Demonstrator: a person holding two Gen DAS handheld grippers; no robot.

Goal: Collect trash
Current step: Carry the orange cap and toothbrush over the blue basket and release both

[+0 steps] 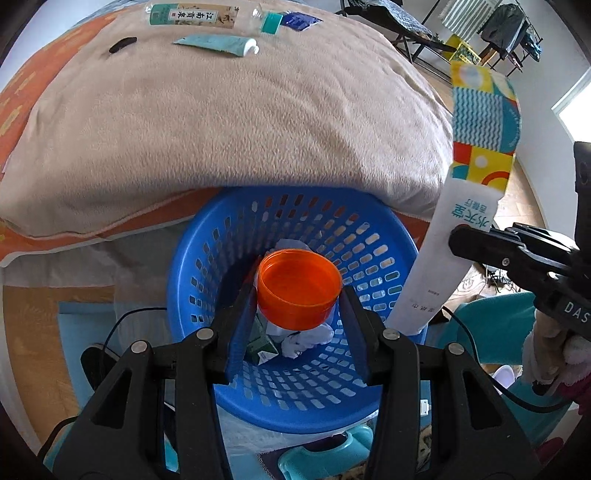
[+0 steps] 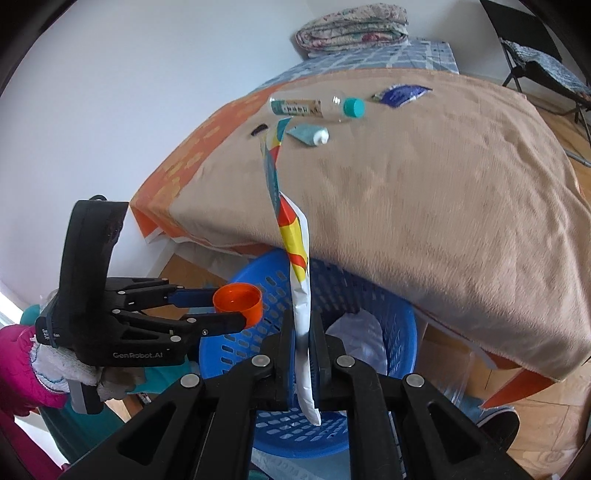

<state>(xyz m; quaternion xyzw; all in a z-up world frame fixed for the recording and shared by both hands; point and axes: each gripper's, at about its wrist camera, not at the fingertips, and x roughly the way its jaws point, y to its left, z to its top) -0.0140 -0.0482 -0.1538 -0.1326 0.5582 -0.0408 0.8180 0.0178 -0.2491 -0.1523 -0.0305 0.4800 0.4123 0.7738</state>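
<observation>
The blue basket [image 1: 369, 254] sat partly tucked under the tan blanket [image 1: 240, 122], its contents half-hidden. Above it, the left gripper [image 1: 299, 295] clamped an orange cap [image 1: 299, 288] between half-spread jaws; the right gripper [image 2: 303, 332], closed, pinched a flattened paper package [image 2: 301, 295].

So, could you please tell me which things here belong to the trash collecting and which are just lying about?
Part of the job:
- orange cap, held in the left tool
- paper wrapper, held in the right tool
- blue basket
- plastic bottle, tube and blue packet on the bed

Just lying about:
- folded quilt
- clothes rack
- folding chair
</observation>
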